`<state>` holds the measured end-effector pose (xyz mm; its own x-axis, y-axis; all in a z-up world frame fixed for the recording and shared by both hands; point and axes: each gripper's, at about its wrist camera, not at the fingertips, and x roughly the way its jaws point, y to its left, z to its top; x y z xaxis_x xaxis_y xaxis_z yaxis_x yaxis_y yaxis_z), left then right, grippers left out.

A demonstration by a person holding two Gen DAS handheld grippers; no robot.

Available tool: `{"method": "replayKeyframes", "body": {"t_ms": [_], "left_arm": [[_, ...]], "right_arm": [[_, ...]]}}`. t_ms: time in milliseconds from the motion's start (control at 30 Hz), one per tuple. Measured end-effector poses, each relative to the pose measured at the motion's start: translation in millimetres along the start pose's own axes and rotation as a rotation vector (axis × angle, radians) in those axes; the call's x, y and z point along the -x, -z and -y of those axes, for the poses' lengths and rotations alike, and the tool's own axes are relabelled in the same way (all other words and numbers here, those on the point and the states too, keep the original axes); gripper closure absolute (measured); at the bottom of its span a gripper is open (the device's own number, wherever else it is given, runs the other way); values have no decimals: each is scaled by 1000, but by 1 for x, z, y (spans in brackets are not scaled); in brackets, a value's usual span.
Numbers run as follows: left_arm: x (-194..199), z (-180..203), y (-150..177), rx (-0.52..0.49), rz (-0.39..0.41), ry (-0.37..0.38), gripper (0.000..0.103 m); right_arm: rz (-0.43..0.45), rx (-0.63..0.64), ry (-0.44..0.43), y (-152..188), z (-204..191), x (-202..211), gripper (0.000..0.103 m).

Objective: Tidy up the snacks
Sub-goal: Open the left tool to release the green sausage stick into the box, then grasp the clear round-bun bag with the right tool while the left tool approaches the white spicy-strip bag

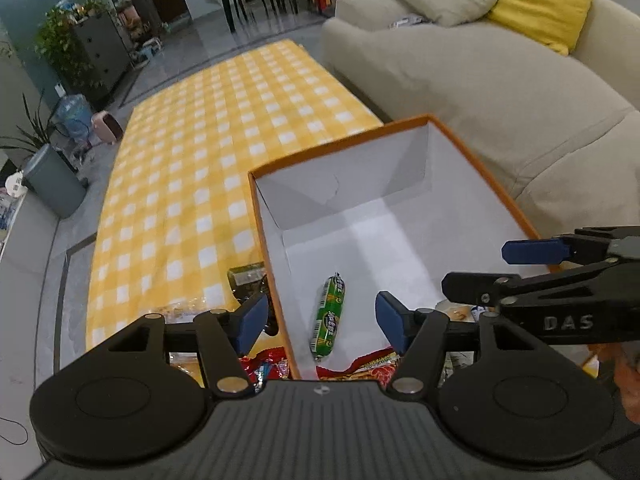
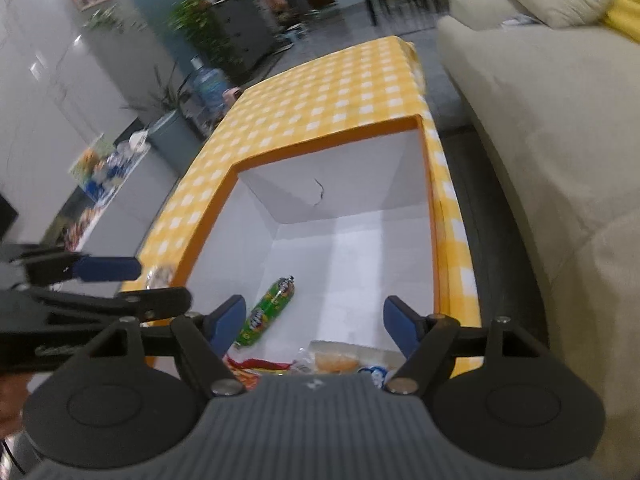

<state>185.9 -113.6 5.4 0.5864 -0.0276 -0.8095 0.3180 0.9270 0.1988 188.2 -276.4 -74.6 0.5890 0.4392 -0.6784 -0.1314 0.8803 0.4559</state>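
Note:
An orange-rimmed box [image 1: 472, 148] with white walls stands on the yellow checked tablecloth [image 1: 200, 152]. A green sausage snack [image 1: 330, 316] lies on the box floor, with a red packet [image 1: 368, 366] at its near end. My left gripper [image 1: 320, 326] is open and empty, astride the box's left wall. More snack packs [image 1: 246, 278] lie outside that wall. In the right wrist view the box [image 2: 320, 138] holds the green sausage [image 2: 268, 312], a red packet [image 2: 256, 366] and a bread pack [image 2: 334, 360]. My right gripper [image 2: 314, 326] is open and empty over them.
A beige sofa [image 1: 480, 80] with a yellow cushion [image 1: 544, 0] runs along the table's right side. A grey bin [image 1: 54, 182], plants and a water bottle stand on the floor at the left. My right gripper [image 1: 532, 250] also shows from the side in the left wrist view.

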Motion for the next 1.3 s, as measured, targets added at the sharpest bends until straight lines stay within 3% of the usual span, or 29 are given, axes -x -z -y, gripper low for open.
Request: {"method": "replayKeyframes", "body": {"t_ms": [167,333,433,567,667,867,1100,1300], "left_arm": [[20,-10,13,19,11,48,30],[38,-27,30,53,35,37,30],[53,-50,45,176,49,35,30],[76,-96,77,345,115,94,25],[83,-128,101,451,140,68,24],[85,-177,130,533,108,-87,24],[75,-226,161,651,71,-52,24],[62,-245,184,725,35,-7,24]], "right_arm": [[5,47,58,7,-13,11,29],[24,35,39,17,-23,24,29],[46,64,26,20,-37,28,29],[81,71,15,21,-62,34,29],[98,130,-13,23,-88,40,29],[111,252,-53,31,-148,46,29],[140,440,-133,63,-218,40,29],[148,595,-224,103,-260,19,27]]}}
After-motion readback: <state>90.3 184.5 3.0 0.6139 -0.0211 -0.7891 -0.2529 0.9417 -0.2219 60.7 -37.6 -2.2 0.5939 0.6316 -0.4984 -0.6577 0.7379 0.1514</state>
